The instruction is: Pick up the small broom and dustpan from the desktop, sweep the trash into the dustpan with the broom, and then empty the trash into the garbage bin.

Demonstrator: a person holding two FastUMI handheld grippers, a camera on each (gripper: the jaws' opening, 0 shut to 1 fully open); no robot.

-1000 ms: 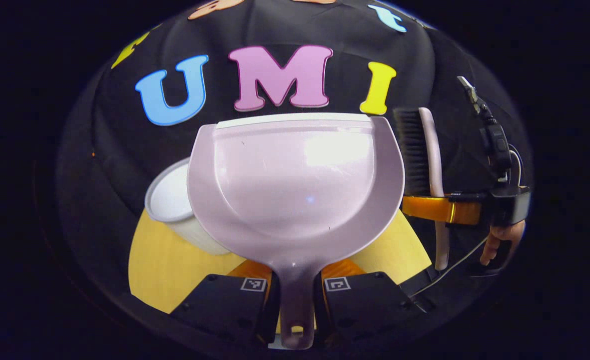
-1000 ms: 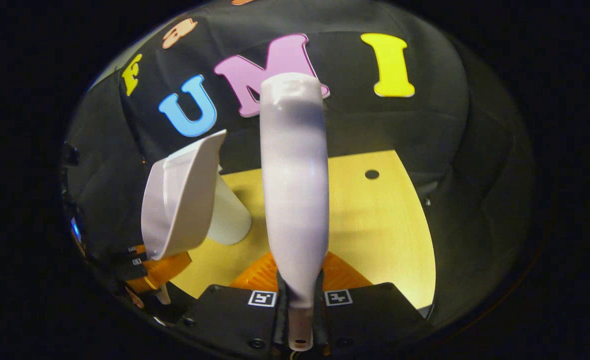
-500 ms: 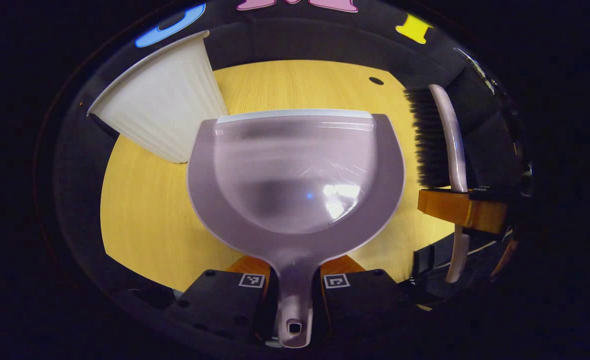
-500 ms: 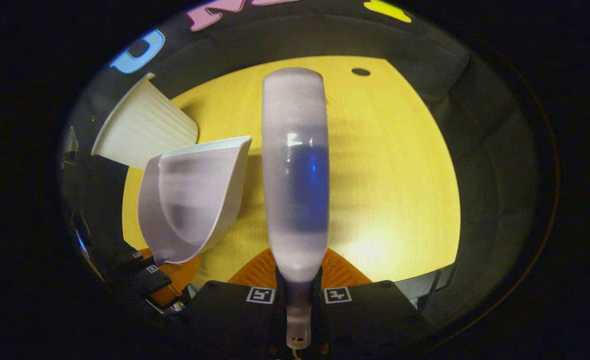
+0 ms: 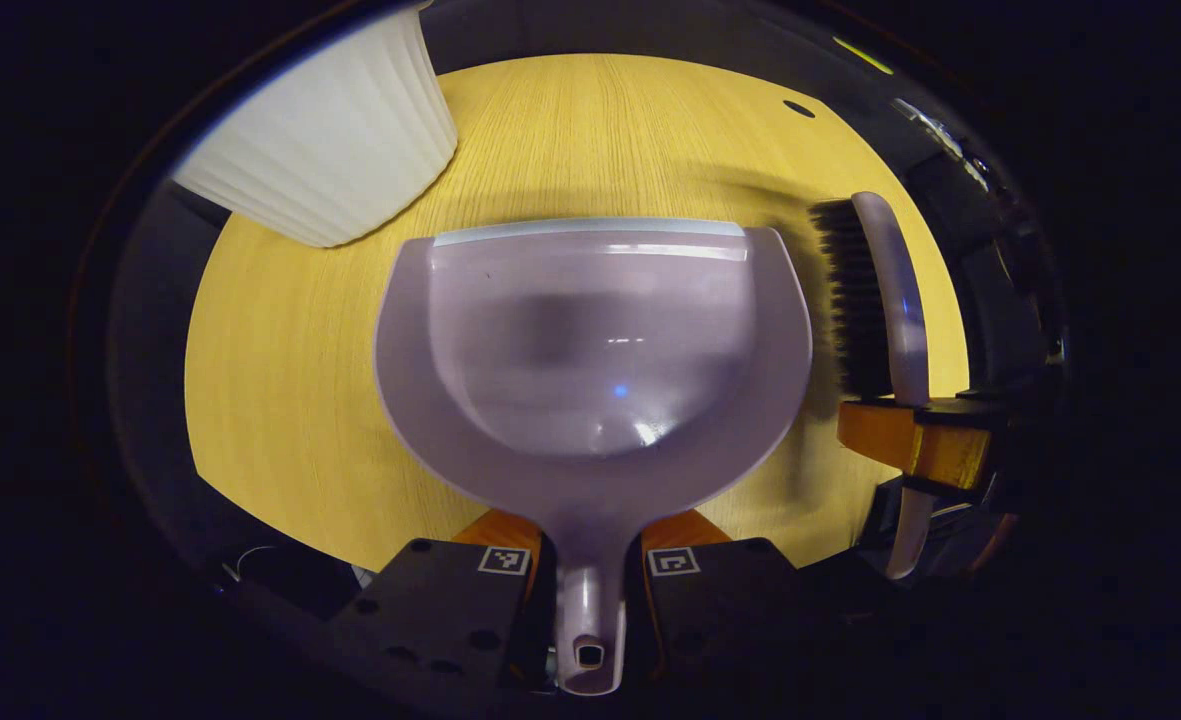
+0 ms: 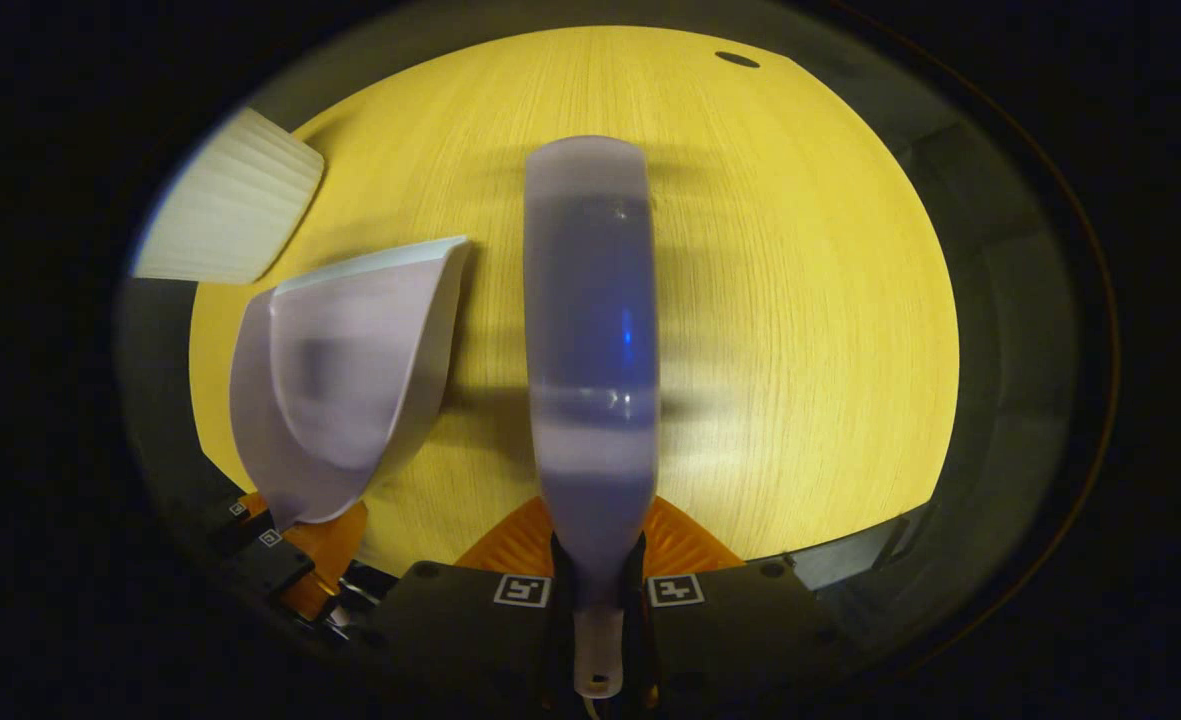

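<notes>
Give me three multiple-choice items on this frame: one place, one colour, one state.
1. Where is the white bin relative to the dustpan in the left gripper view?
A. upper left
B. lower right
C. inside it

2. What colour are the broom bristles?
A. white
B. black
C. red

3. What is inside the dustpan?
A. paper scraps
B. a cup
C. nothing visible

A: the bin sits upper left on the wooden table.
B: dark bristles face the pan.
C: its bowl looks bare.
</notes>
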